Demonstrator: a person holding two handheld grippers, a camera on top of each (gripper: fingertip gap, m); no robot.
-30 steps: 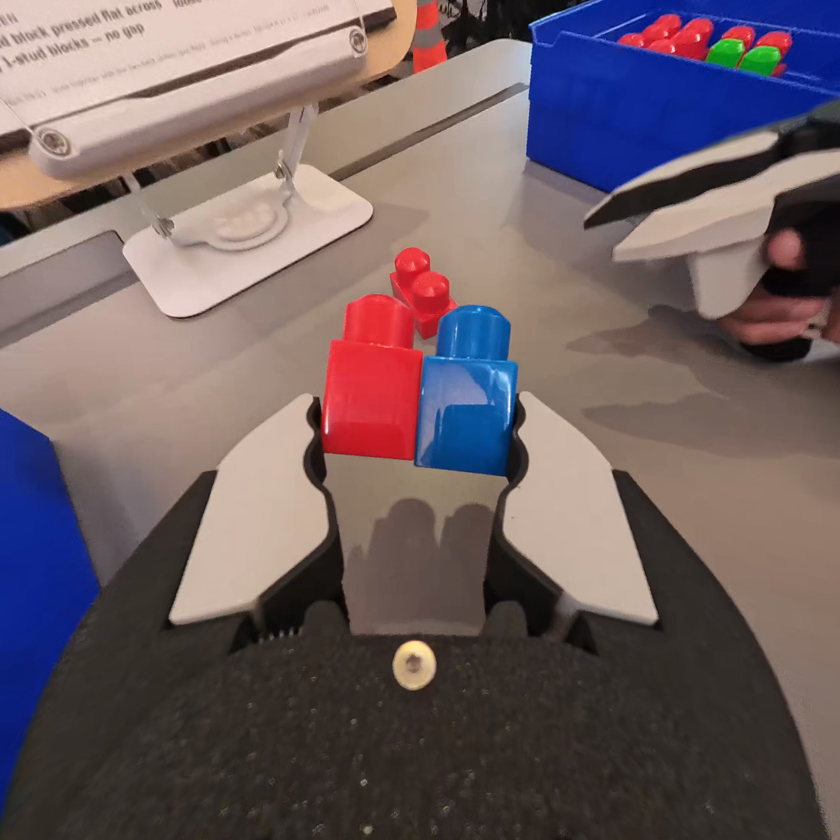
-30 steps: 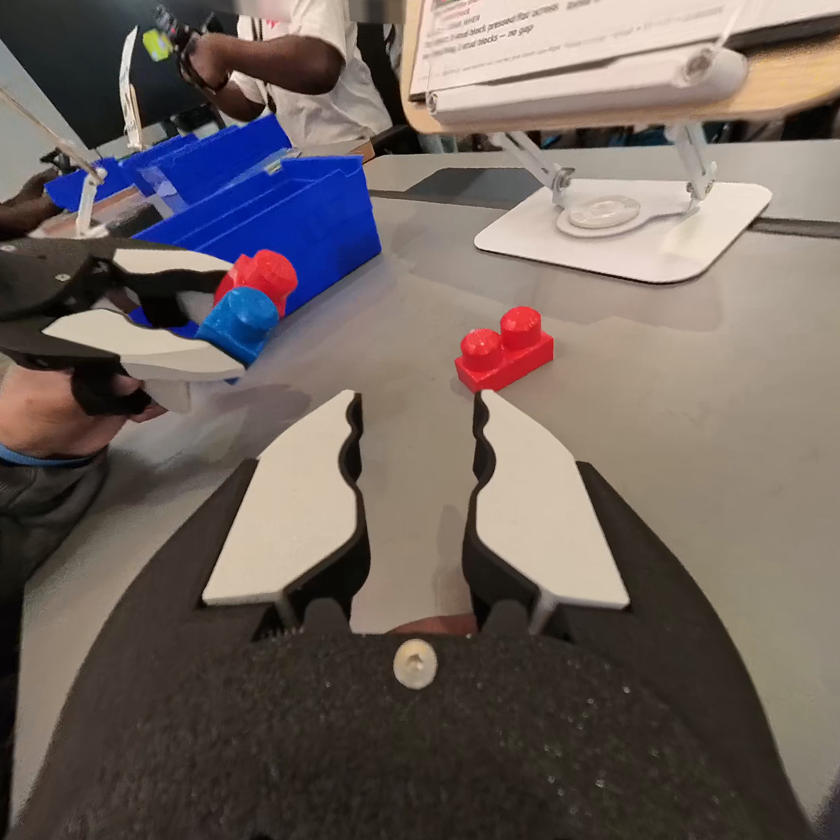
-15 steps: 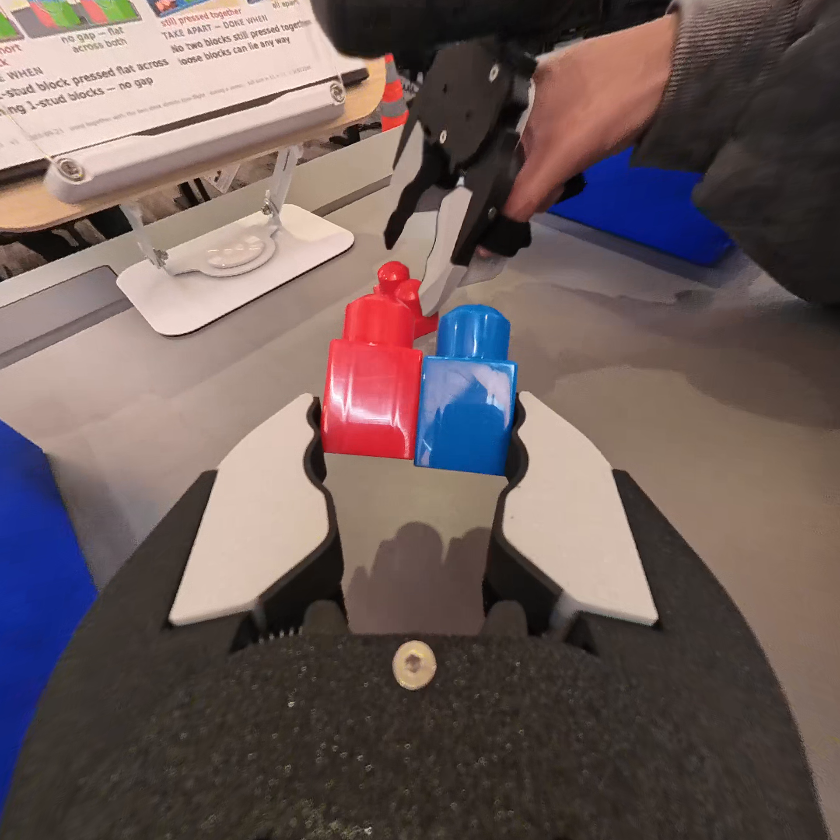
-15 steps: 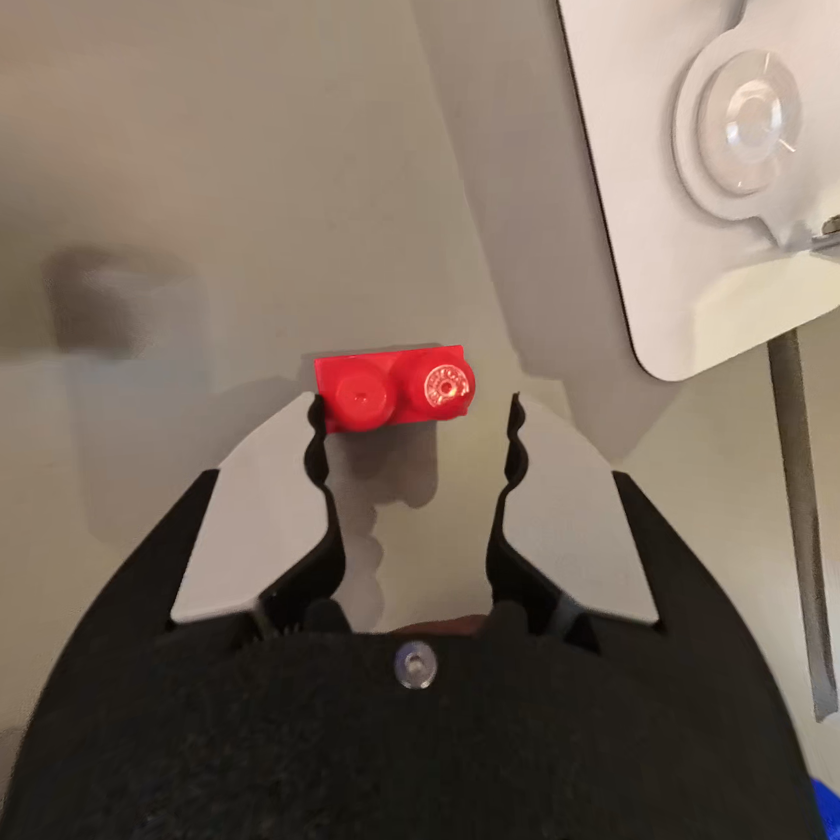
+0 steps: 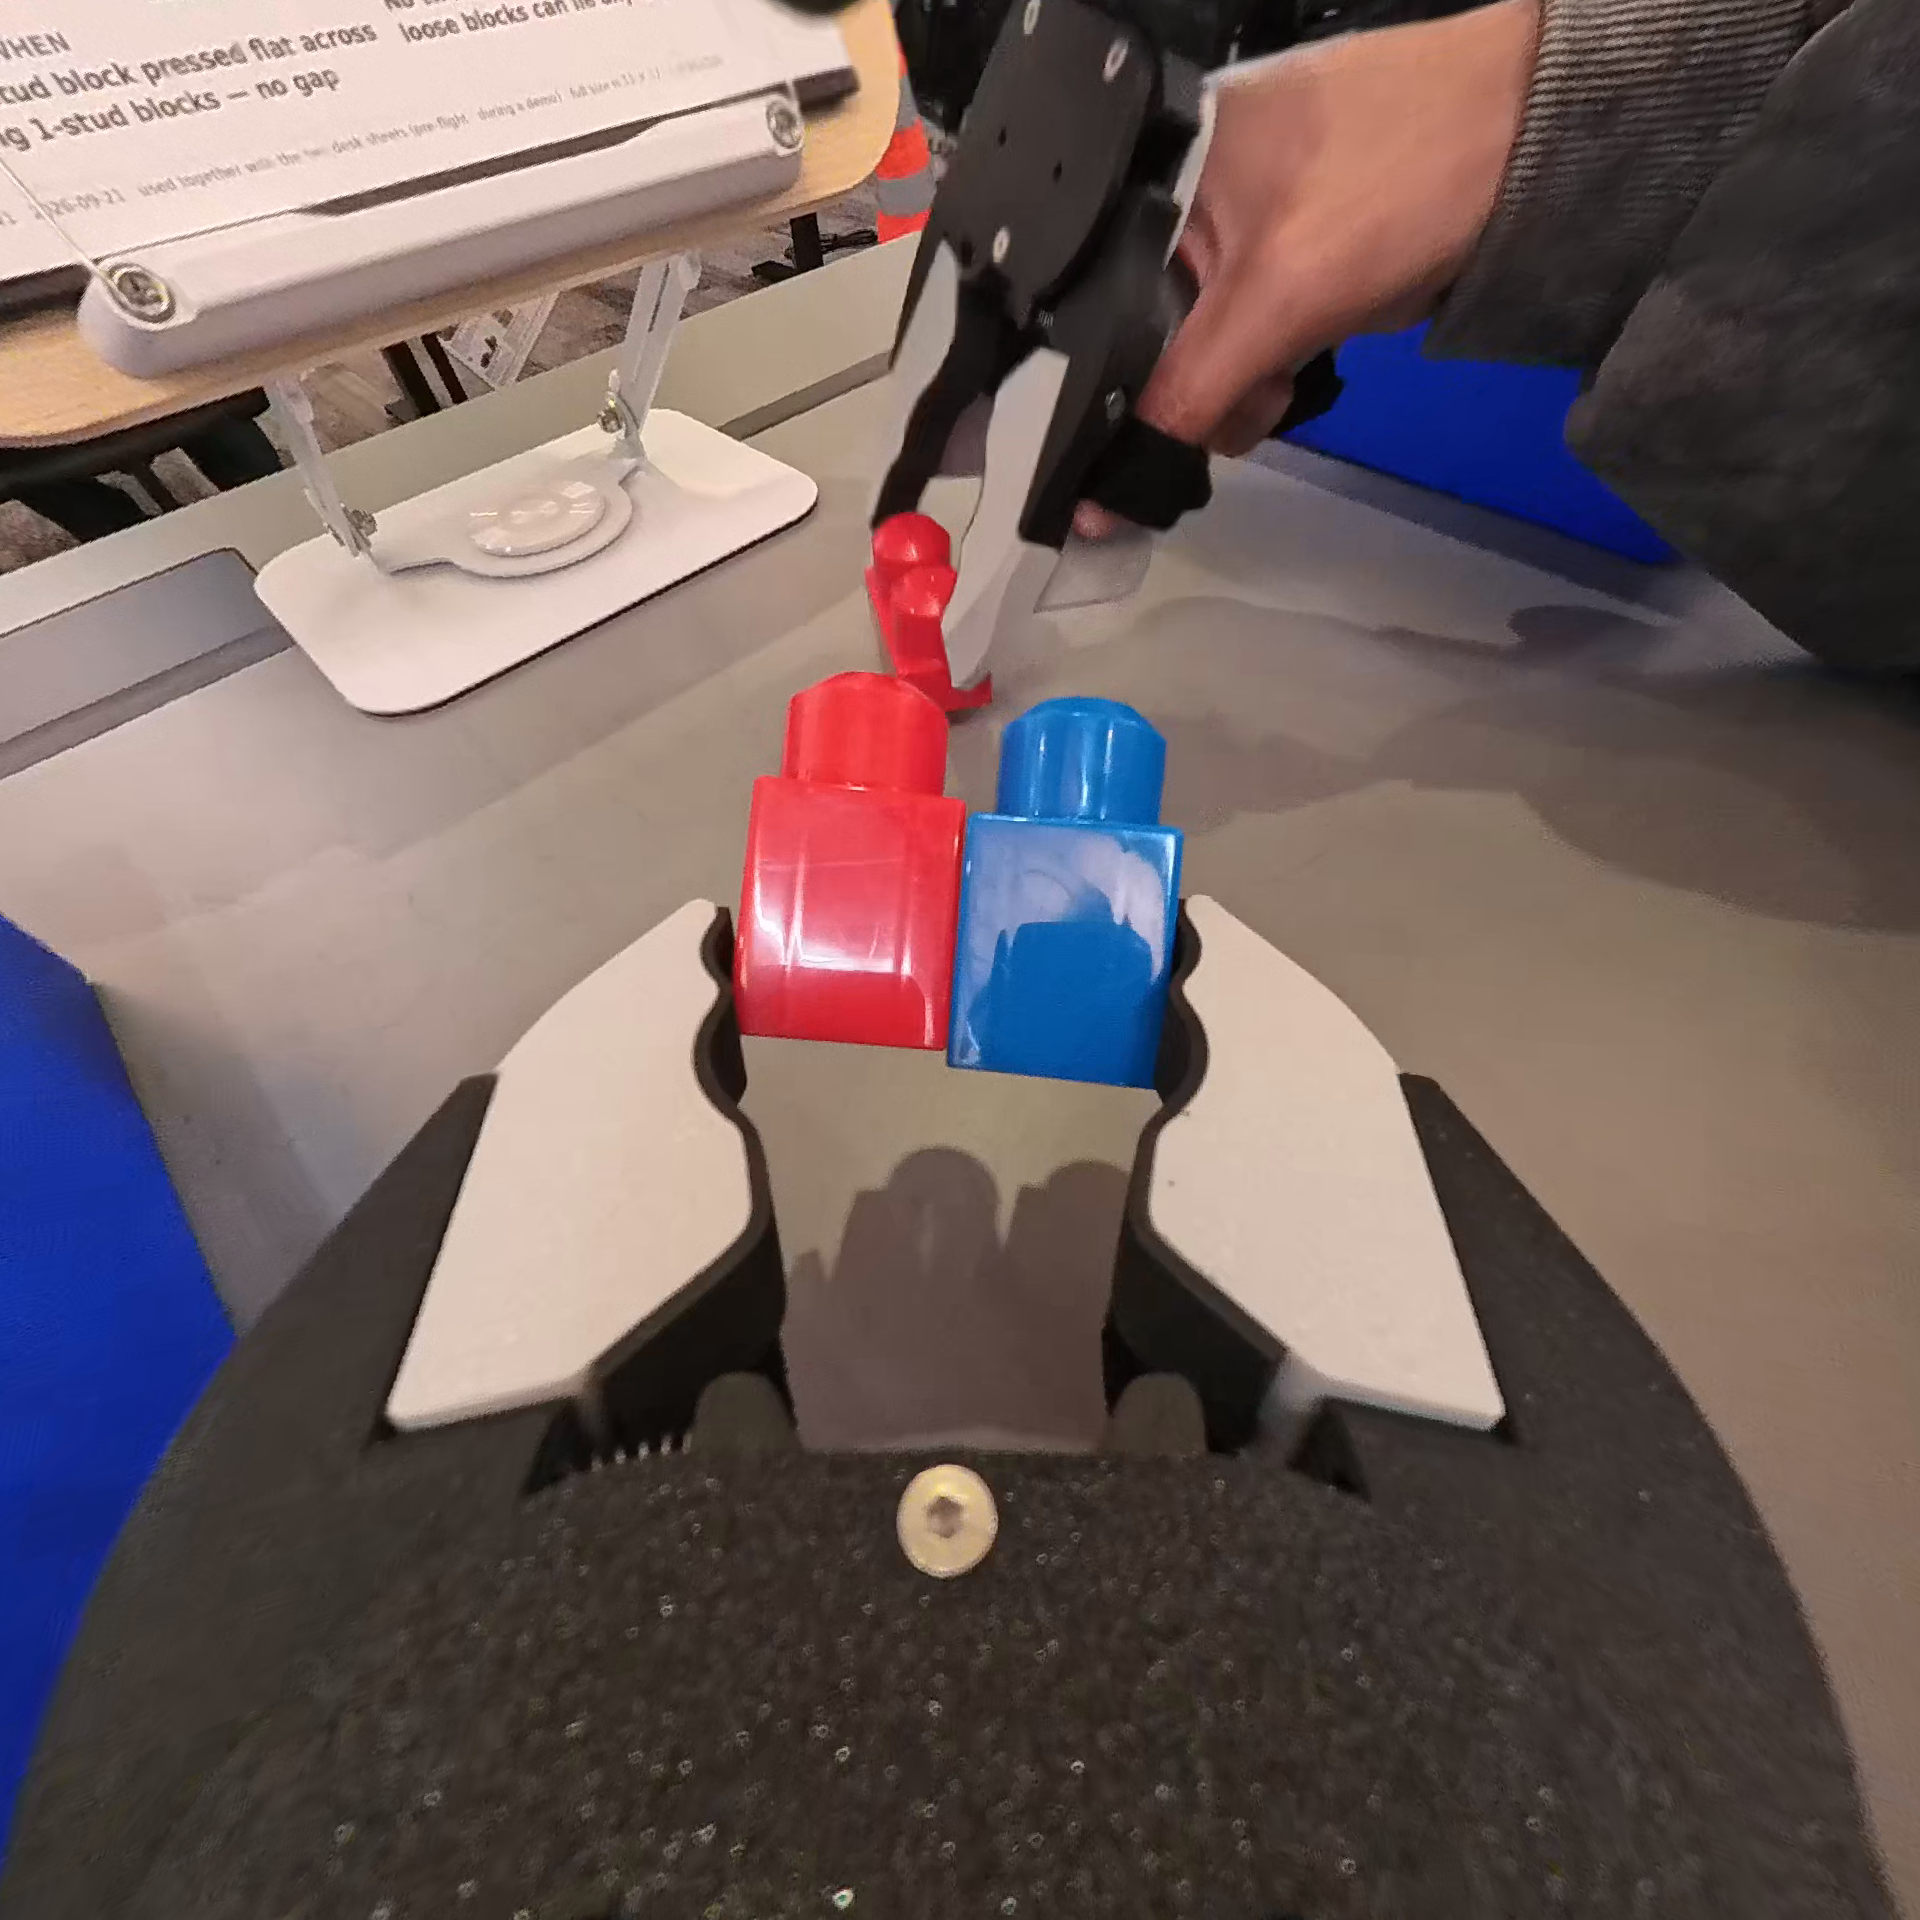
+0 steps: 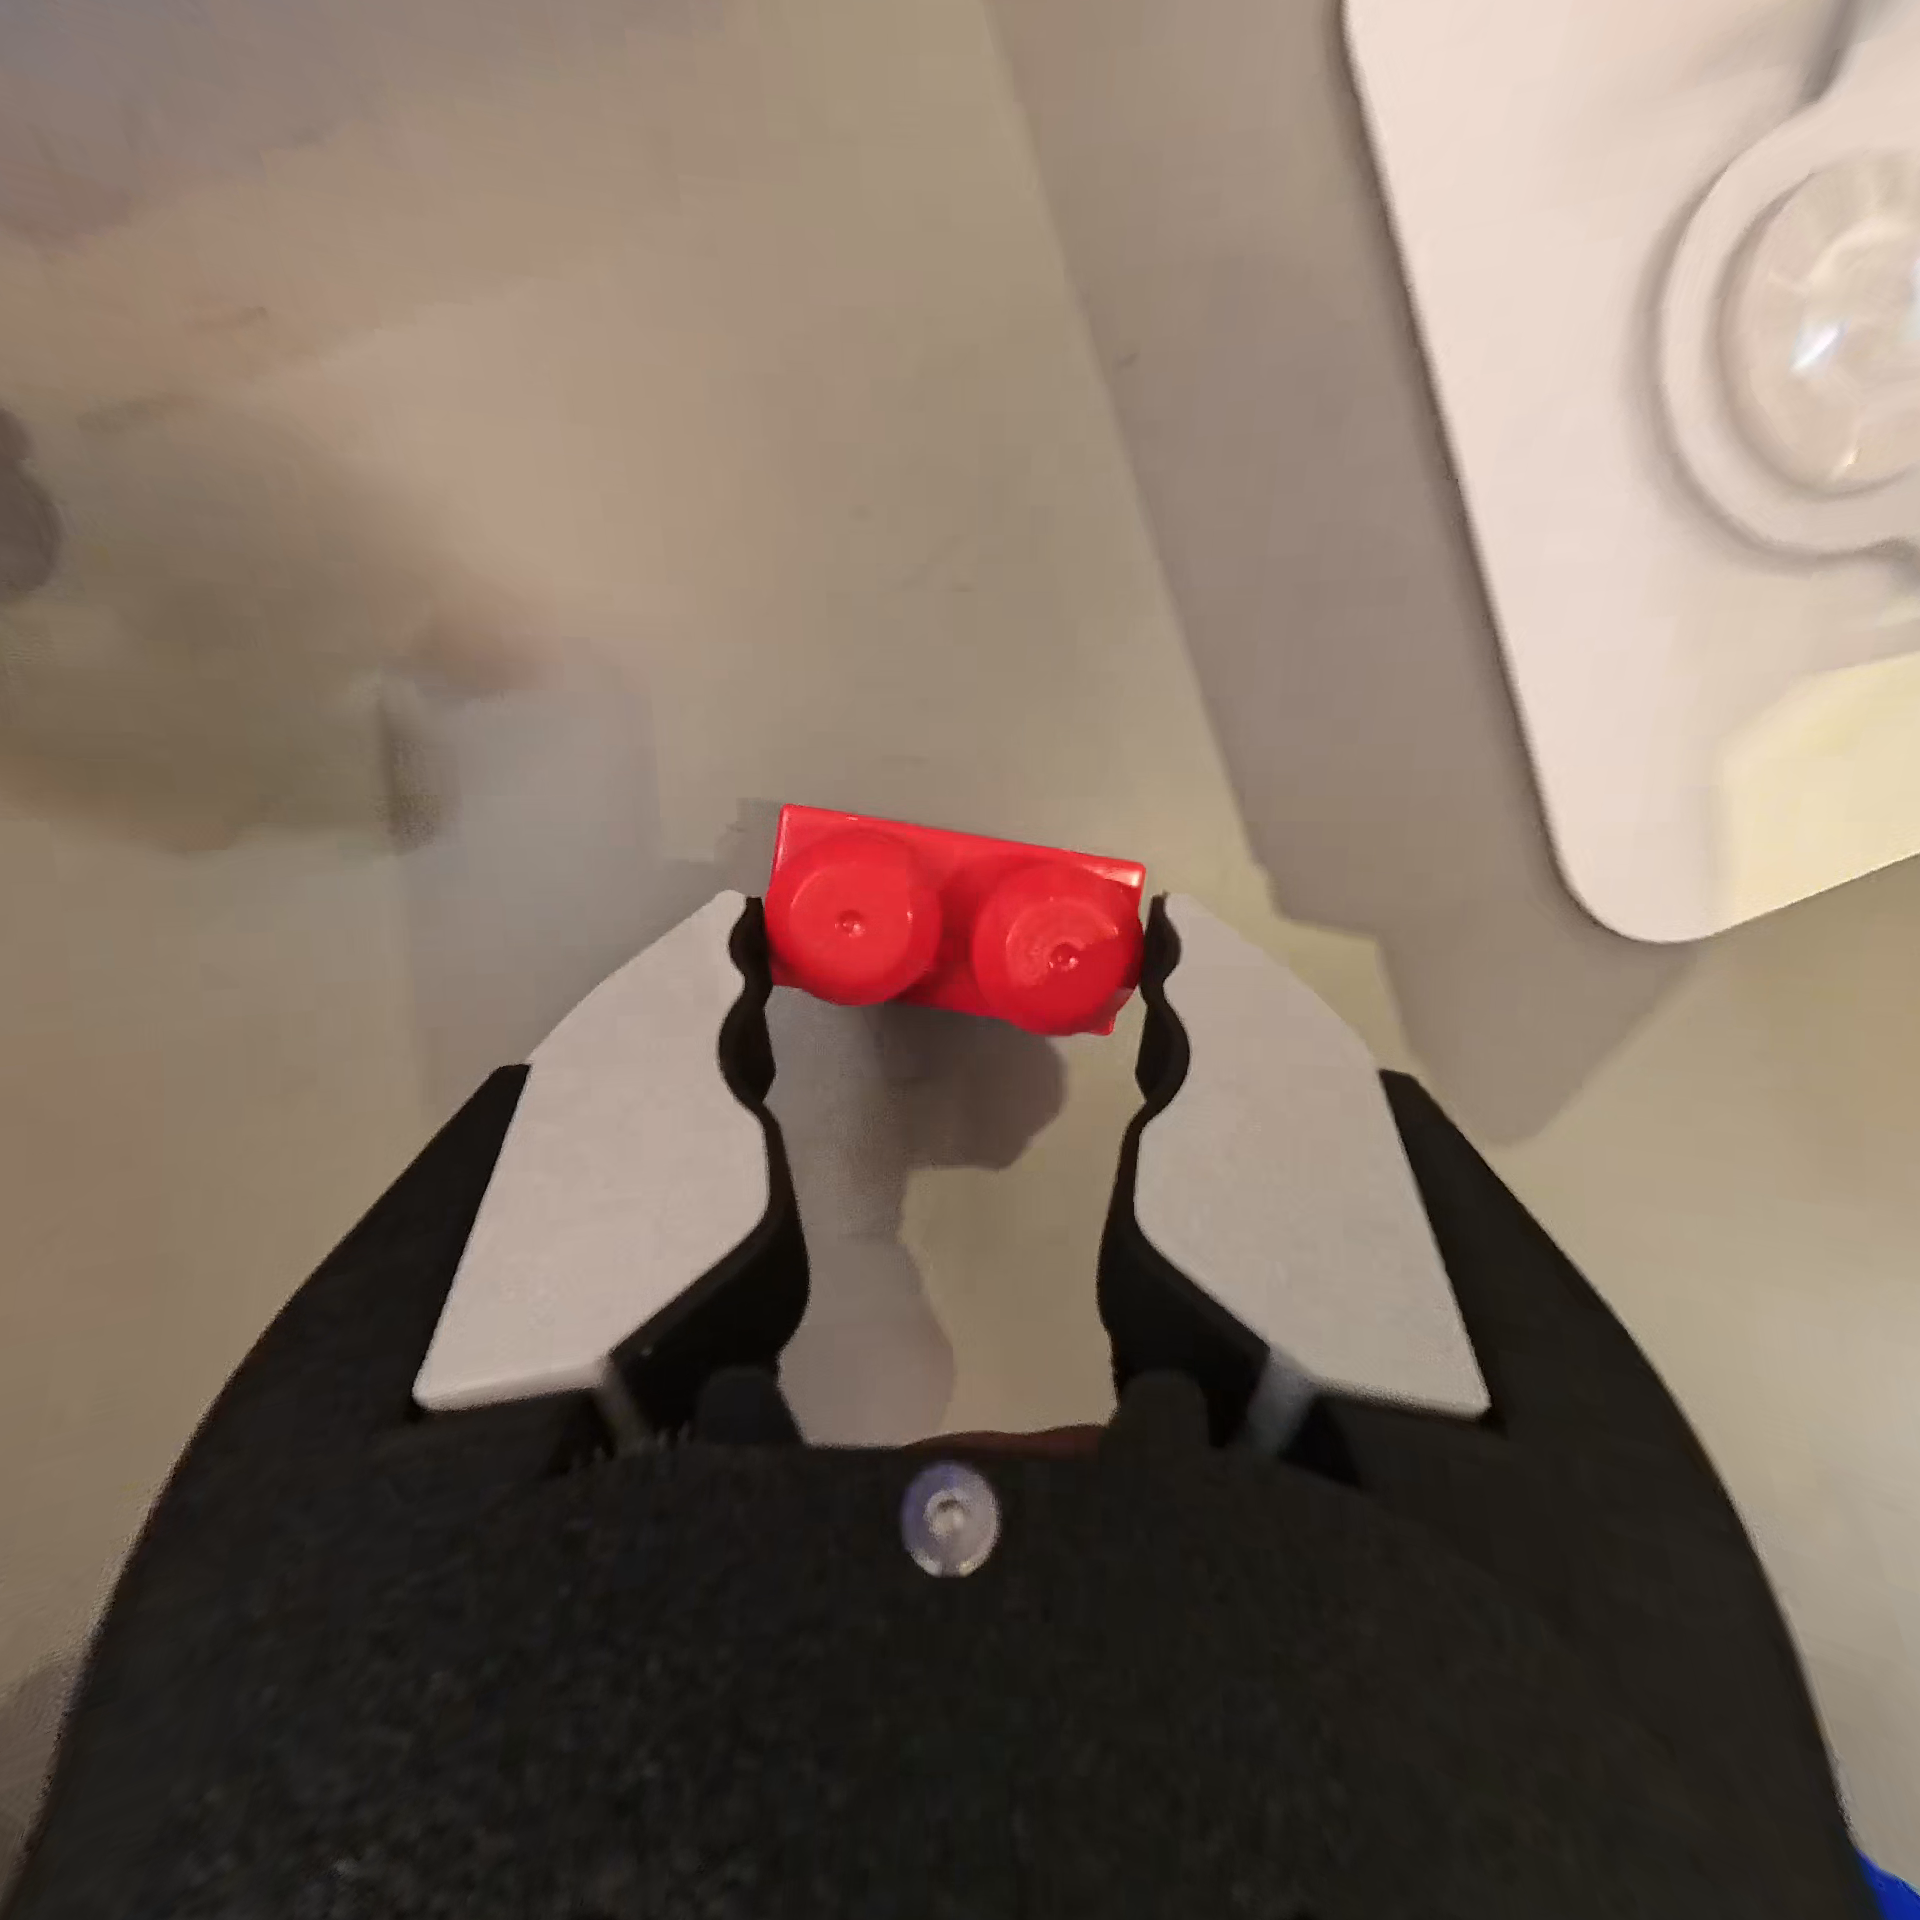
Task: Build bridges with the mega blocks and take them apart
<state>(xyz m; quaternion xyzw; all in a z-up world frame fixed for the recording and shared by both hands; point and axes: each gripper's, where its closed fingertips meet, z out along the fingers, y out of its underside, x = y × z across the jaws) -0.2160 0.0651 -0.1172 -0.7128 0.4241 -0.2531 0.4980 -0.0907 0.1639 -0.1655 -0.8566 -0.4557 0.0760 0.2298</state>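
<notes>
Two single-stud blocks are pinched side by side in the left gripper [image 5: 954,997]: a glossy red plastic one-stud block [image 5: 847,914] against the left finger and a glossy blue plastic one-stud block [image 5: 1065,935] against the right finger, studs pointing up. The two blocks touch each other along their inner faces, and the pair sits up off the grey tabletop [image 5: 1455,987], with its shadow on the surface underneath.

Further out on the table, the right gripper [image 6: 948,940] comes down from above with its fingers pointing at the surface. It has a flat red plastic two-stud block [image 6: 951,925] between its fingertips, one tip pressed on each short end, so it's clamped on that block. From the left wrist view that same block [image 5: 920,623] looks tipped up on edge rather than lying flat, with one corner down near the table; can't tell if it's actually touching. A person's hand [image 5: 1320,229] in a grey sleeve is holding that gripper.

Behind the blocks there's a white stand base [image 5: 540,540] carrying a tilted wooden board with a printed sheet [image 5: 416,114] clipped on it. Blue plastic bin [image 5: 1455,447] shows behind the hand, and another blue edge [image 5: 62,1247] sits at the far left.
</notes>
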